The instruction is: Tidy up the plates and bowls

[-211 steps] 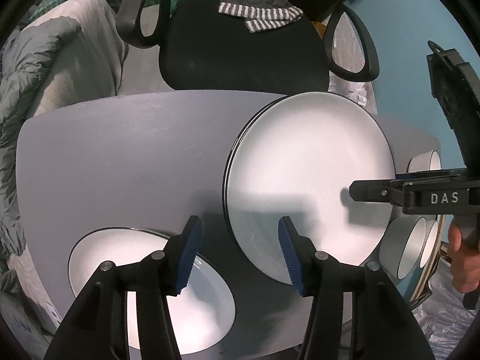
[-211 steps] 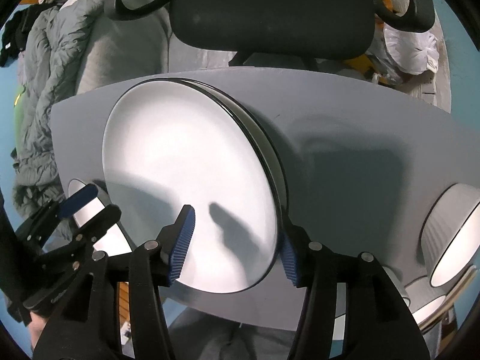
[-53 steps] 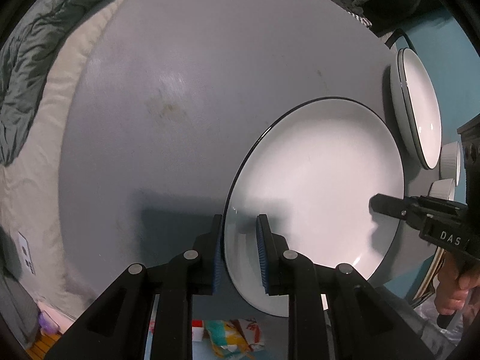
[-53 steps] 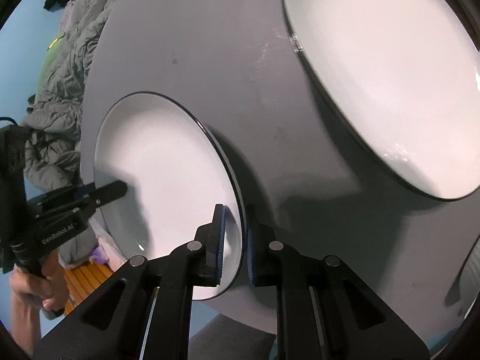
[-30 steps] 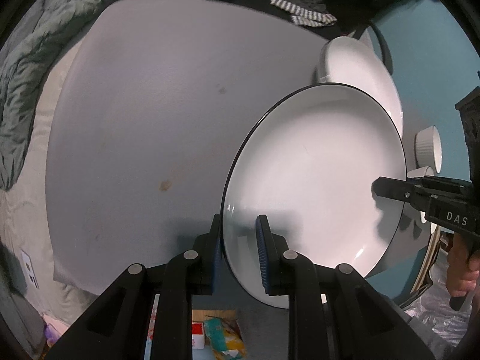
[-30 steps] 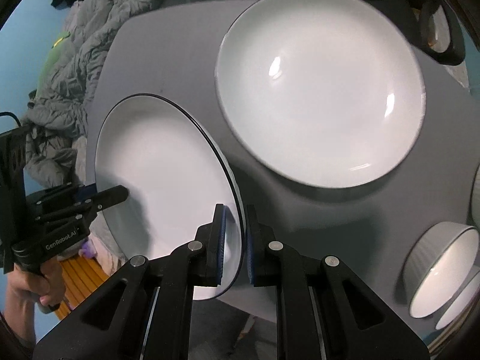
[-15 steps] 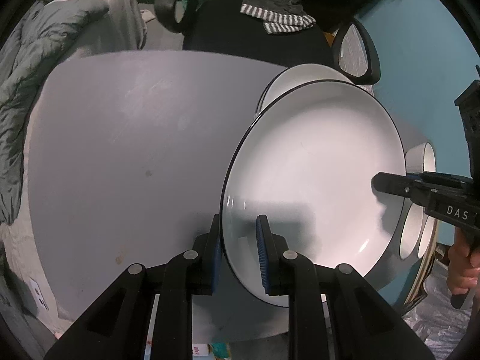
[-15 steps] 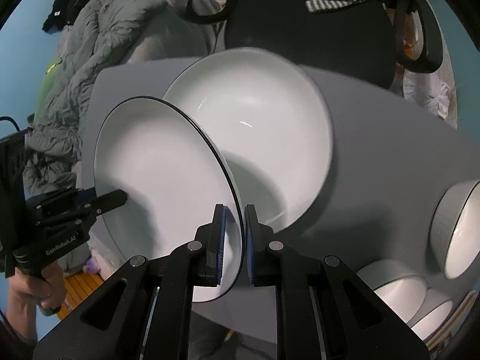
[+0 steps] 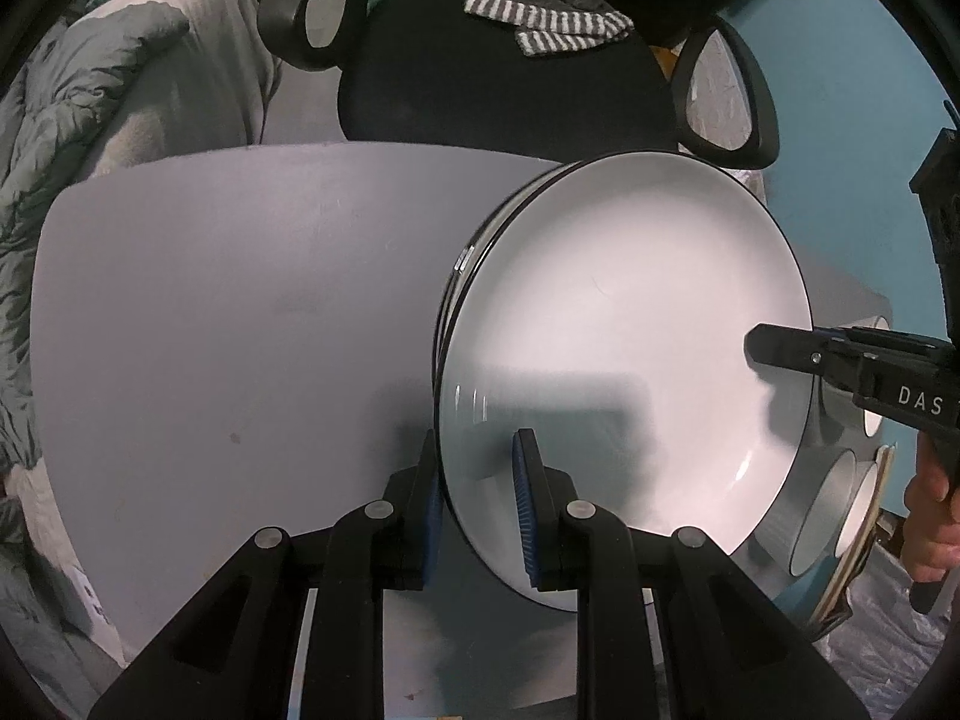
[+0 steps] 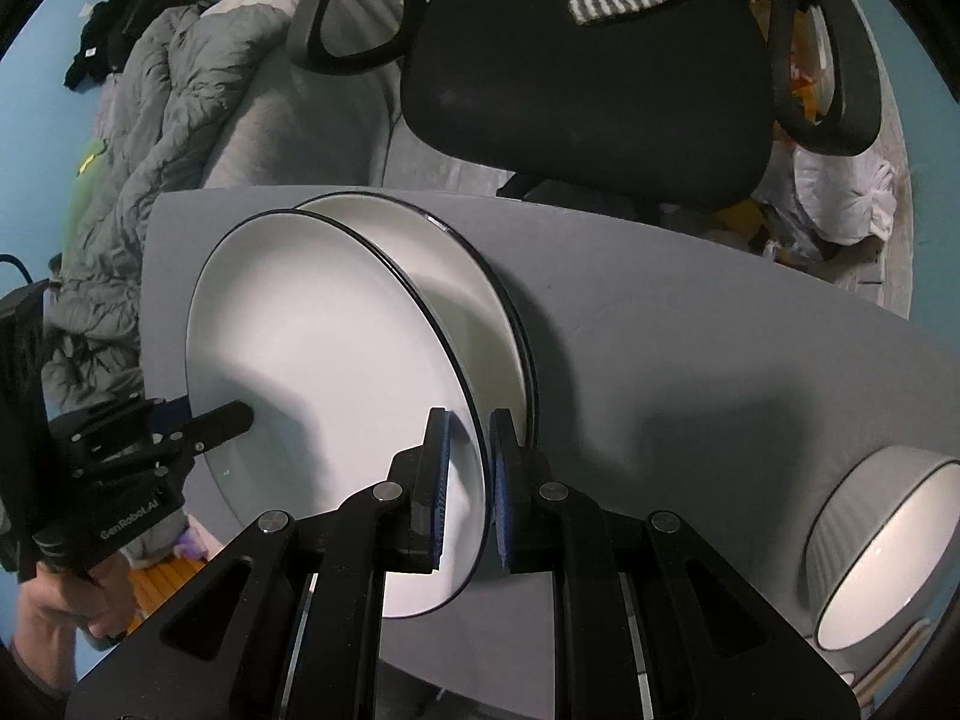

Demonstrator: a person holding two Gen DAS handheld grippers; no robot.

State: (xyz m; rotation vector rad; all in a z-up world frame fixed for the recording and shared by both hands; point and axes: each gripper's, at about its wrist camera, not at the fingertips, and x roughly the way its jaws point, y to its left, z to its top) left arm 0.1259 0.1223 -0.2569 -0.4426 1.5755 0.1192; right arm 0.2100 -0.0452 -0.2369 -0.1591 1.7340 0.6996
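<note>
Two tongs grip one white plate (image 9: pixel 630 360) by opposite rims: the left tongs (image 9: pixel 477 516) pinch its near edge, the right tongs (image 10: pixel 468 492) clamp the far side. The plate hangs tilted just above a stack of plates (image 10: pixel 474 276) on the grey desk (image 9: pixel 240 330). Ribbed bowls (image 10: pixel 888 546) sit near the desk's right edge. A black office chair (image 10: pixel 588 78) stands behind the desk.
</note>
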